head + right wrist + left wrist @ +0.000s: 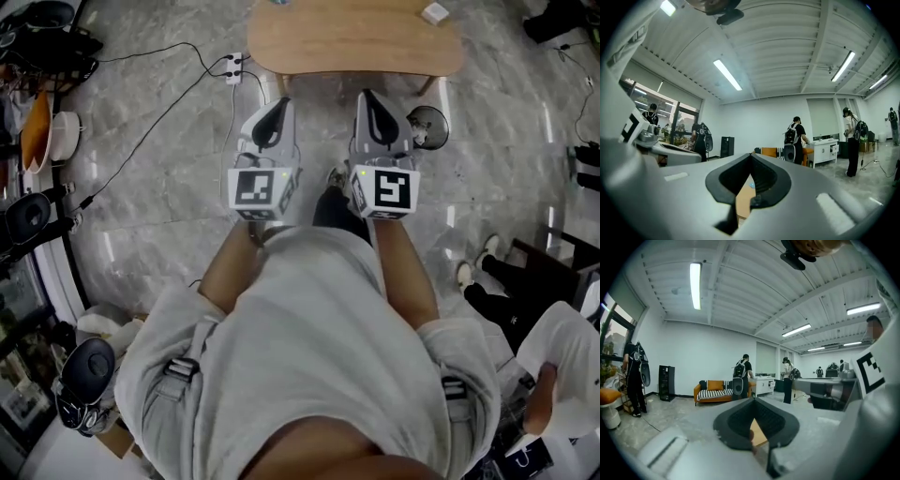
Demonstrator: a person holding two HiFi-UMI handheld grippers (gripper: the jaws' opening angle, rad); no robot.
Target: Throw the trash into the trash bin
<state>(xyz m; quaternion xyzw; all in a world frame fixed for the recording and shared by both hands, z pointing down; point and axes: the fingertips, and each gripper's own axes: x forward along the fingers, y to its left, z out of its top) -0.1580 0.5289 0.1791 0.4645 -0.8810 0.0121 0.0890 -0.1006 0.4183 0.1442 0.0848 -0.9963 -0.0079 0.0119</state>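
Note:
My left gripper (pixel 277 105) and right gripper (pixel 370 97) are held side by side in front of my chest, pointing at a low wooden table (pixel 356 42). Both are shut with nothing between the jaws. A small white item (pixel 435 13) lies near the table's far right corner. A small round grey container (pixel 427 127) stands on the floor by the table's right leg; I cannot tell what it holds. In the left gripper view the jaws (pixel 753 401) meet at their tips, with a strip of the table (pixel 758 434) showing below. The right gripper (pixel 750 157) looks the same.
A white power strip (pixel 233 67) with cables lies on the marble floor left of the table. Gear and an orange and white stool (pixel 47 131) line the left edge. Another person's legs (pixel 497 277) are at the right. Far off stand a striped sofa (pixel 717 391) and several people.

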